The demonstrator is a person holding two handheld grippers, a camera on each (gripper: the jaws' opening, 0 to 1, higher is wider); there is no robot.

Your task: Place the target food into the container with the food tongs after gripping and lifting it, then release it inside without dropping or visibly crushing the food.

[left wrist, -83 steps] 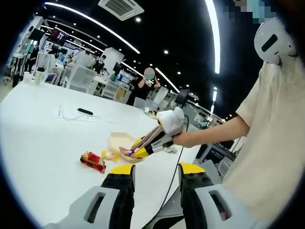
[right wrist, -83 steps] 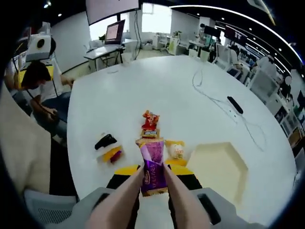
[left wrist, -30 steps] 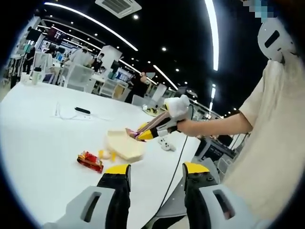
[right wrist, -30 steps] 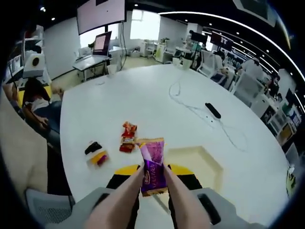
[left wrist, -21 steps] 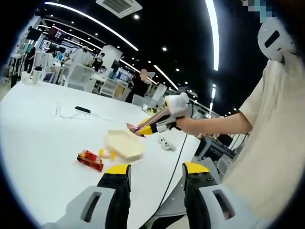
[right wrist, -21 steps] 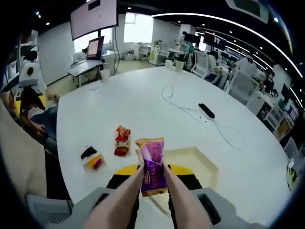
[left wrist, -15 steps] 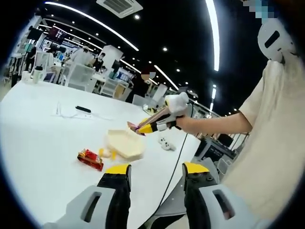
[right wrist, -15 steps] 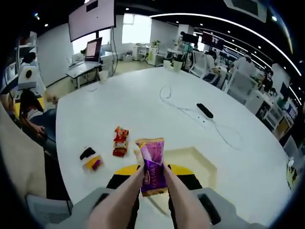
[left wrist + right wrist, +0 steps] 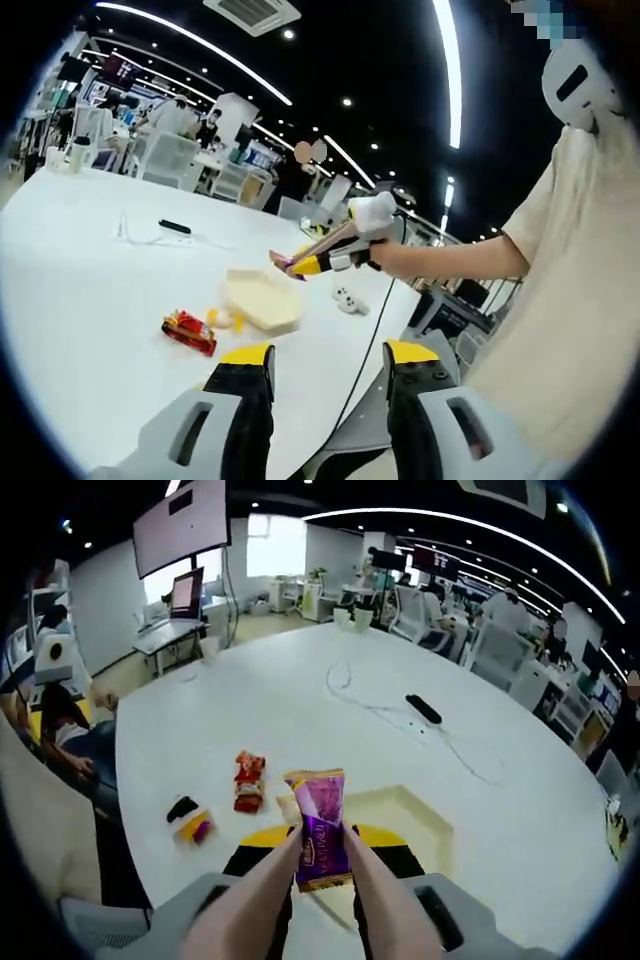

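while tongs (image 9: pixel 318 880) pinch the purple packet (image 9: pixel 320 825) over the container (image 9: pixel 400 825), left jaws gape wide.

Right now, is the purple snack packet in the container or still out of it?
Out. The purple packet is held up in the tongs, above the cream container on the table.

The person wears a loose cream short-sleeved shirt (image 9: pixel 575 300); each tool (image 9: pixel 322 372) has grey housing and black, yellow-tipped jaws.
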